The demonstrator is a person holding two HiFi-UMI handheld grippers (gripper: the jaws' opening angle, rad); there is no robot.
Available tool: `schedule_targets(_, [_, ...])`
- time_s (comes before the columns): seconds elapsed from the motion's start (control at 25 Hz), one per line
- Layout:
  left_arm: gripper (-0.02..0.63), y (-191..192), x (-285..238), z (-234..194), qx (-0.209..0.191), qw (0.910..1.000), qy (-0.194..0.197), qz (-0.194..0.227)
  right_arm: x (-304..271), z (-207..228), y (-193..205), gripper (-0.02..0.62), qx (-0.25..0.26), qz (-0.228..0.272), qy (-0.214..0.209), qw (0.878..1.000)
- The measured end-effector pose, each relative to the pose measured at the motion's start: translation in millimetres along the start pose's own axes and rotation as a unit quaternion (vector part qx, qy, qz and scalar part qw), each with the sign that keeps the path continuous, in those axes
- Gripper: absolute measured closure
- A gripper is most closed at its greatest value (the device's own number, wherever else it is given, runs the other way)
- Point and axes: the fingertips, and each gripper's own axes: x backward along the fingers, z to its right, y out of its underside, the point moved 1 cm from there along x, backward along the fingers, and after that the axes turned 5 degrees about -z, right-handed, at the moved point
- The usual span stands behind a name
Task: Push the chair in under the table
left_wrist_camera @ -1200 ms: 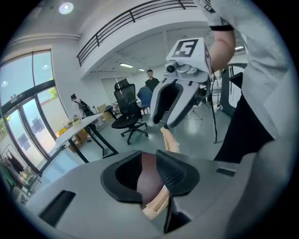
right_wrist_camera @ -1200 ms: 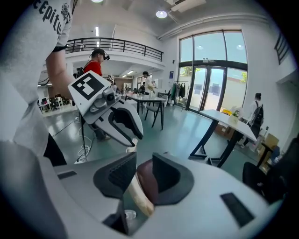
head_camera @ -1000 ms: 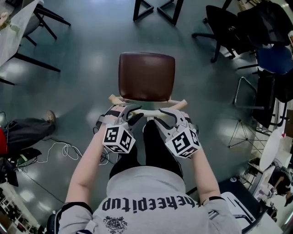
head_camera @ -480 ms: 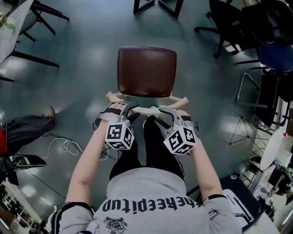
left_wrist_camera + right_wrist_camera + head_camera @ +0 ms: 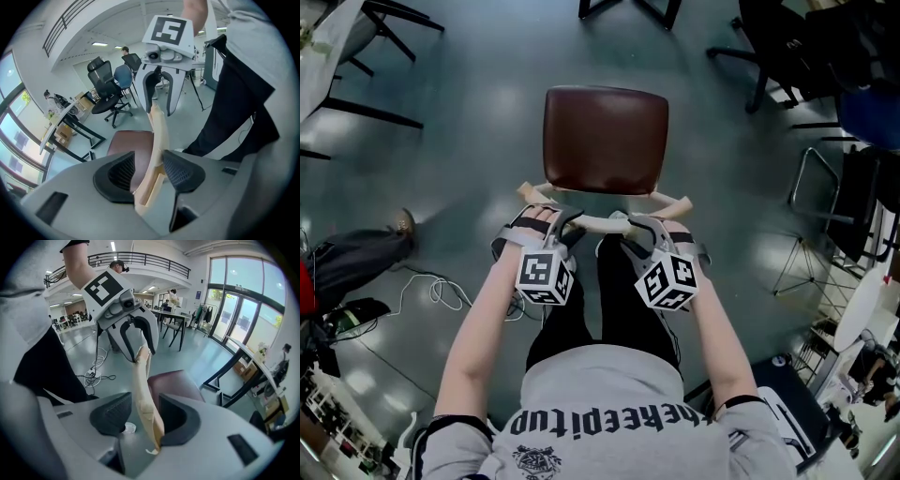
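The chair has a brown seat (image 5: pixel 605 139) and a pale wooden backrest rail (image 5: pixel 600 223) right in front of me. My left gripper (image 5: pixel 565 225) straddles the rail's left half and my right gripper (image 5: pixel 639 228) its right half. In the left gripper view the rail (image 5: pixel 157 136) runs between the left gripper's (image 5: pixel 151 166) pads, with a gap at one pad. In the right gripper view the rail (image 5: pixel 143 385) stands between the right gripper's (image 5: pixel 143 416) pads the same way. Both sets of jaws have just been opening around the rail and stand open.
Black table legs (image 5: pixel 628 9) stand beyond the chair at the top edge. Office chairs (image 5: pixel 787 47) crowd the right side, and another table's legs (image 5: pixel 366 56) are at the upper left. A white cable (image 5: pixel 441 295) and someone's shoe (image 5: pixel 403 223) lie on the floor at the left.
Both grippers have sunk lower over the backrest rail and their jaws have spread wider. The chair sits slightly further up in the head view.
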Motion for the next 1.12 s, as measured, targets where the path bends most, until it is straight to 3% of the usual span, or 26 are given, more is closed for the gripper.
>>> schedule_targets(0.28, [0.403, 9.1, -4.3, 5.4, -0.025, 0.9992, 0.015, -0.028, -7.3, 2.9, 4.1, 0.407, 0.002, -0.008, -0.003, 1.000])
schedule_targets(0.8, [0.393, 24.5, -33.1, 11.7, 0.002, 0.9977, 0.033, -0.059, -23.0, 3.7, 10.9, 0.403, -0.007, -0.021, -0.011, 1.000])
schedule_targets(1.12, [0.404, 29.9, -32.6, 8.8, -0.006, 0.9970, 0.040, -0.067, -25.8, 6.3, 4.9, 0.410, -0.005, -0.021, -0.005, 1.000])
